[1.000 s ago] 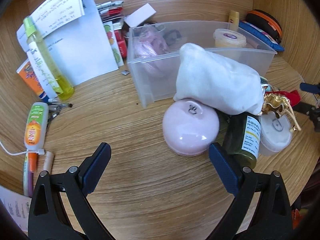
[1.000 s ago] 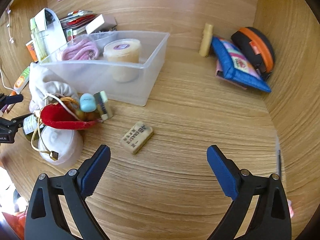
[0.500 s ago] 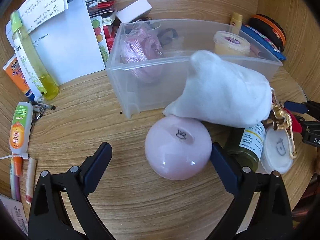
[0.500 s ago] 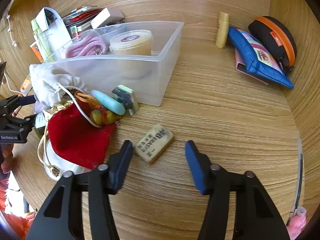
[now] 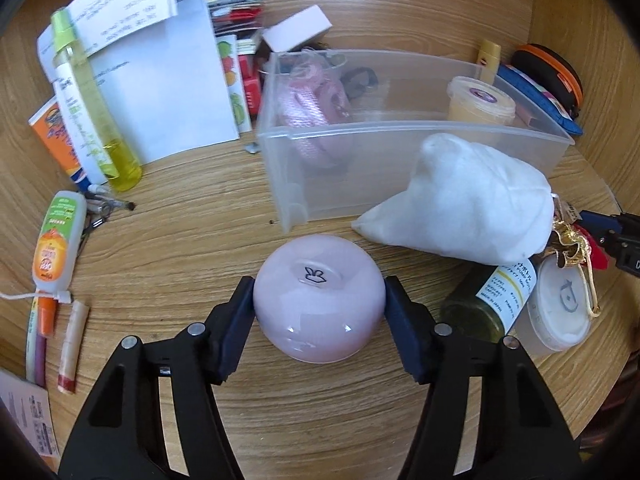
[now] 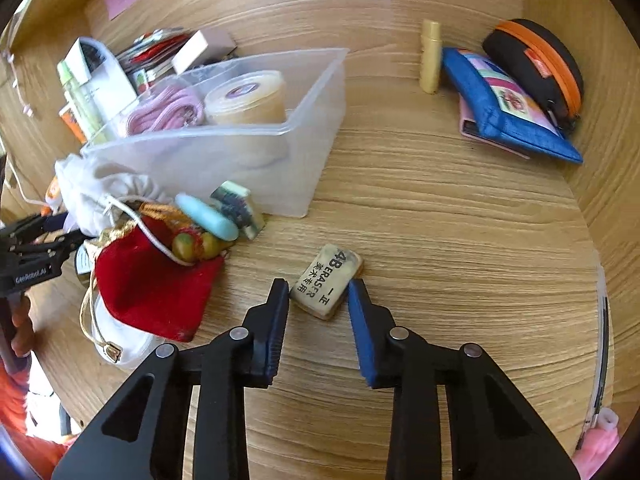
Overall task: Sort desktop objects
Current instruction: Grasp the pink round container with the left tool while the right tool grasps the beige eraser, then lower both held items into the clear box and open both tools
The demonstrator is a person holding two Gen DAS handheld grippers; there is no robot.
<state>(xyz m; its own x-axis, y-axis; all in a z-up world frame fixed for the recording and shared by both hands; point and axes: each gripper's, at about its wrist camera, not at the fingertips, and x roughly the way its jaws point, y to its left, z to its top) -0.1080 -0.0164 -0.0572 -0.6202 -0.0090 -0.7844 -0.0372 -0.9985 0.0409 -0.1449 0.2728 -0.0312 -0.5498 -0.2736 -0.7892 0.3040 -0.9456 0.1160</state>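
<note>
Left wrist view shows our left tool [image 5: 319, 306] closing, pads touching a pink dome [image 5: 319, 297] on the counter [image 5: 180, 256], while our right tool [image 6: 319, 294] closes on an eraser [image 6: 326, 280].

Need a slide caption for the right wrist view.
Right claw closing around the 4B eraser on the wooden desk, near the clear bin.

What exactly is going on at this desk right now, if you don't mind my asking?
A person is sorting desk clutter with a gripper in each hand. The left gripper is closing on a pink apple-shaped container, pads at both sides. The right gripper is closing around a 4B eraser lying on the desk. The clear bin already holds a pink pouch and a round tub.
</note>
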